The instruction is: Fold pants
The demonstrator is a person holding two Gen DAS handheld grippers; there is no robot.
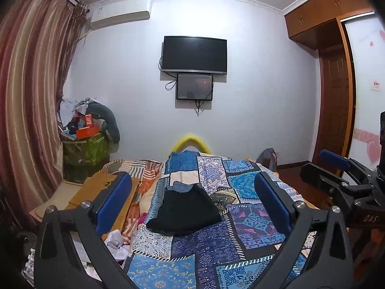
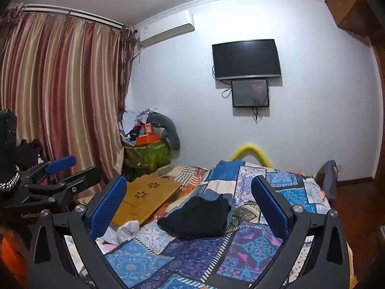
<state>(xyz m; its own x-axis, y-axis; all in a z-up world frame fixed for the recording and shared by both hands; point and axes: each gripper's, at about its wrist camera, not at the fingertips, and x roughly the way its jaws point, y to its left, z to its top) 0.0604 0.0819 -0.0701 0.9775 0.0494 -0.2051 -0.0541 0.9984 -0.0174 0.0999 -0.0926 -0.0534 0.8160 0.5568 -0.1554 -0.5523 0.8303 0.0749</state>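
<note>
Nearest your lens were the blue pads of your left gripper (image 1: 192,202), spread wide with nothing between them, held above the bed. Your right gripper (image 2: 190,207) was set just as wide and empty; from the left camera it showed at the right edge (image 1: 336,168), level with the other and apart from it.

Ahead of both lay the black pants (image 1: 185,213), bunched in a low heap on the patchwork quilt (image 1: 240,240), well short of your fingers and untouched. A strip of blue denim (image 2: 226,198) peeked from under the far edge of the heap. Left of the pants you had crumpled white cloth (image 2: 125,231) at the quilt's edge and, beyond it, a wooden lap tray (image 2: 146,200) with flower-shaped cutouts lying on striped bedding (image 1: 142,168). None of these stood between your grippers and the pants.

You held both tools roughly level, pointing down the length of the bed toward the far wall.

On that wall hung a dark television (image 1: 195,54) with a smaller screen (image 1: 195,86) below it, and an air conditioner (image 1: 122,12) near the ceiling. Striped curtains (image 2: 60,91) filled the left side, with a green bin (image 1: 86,149) heaped with boxes and clothes in the corner. A wooden wardrobe (image 1: 332,84) stood at the right.
</note>
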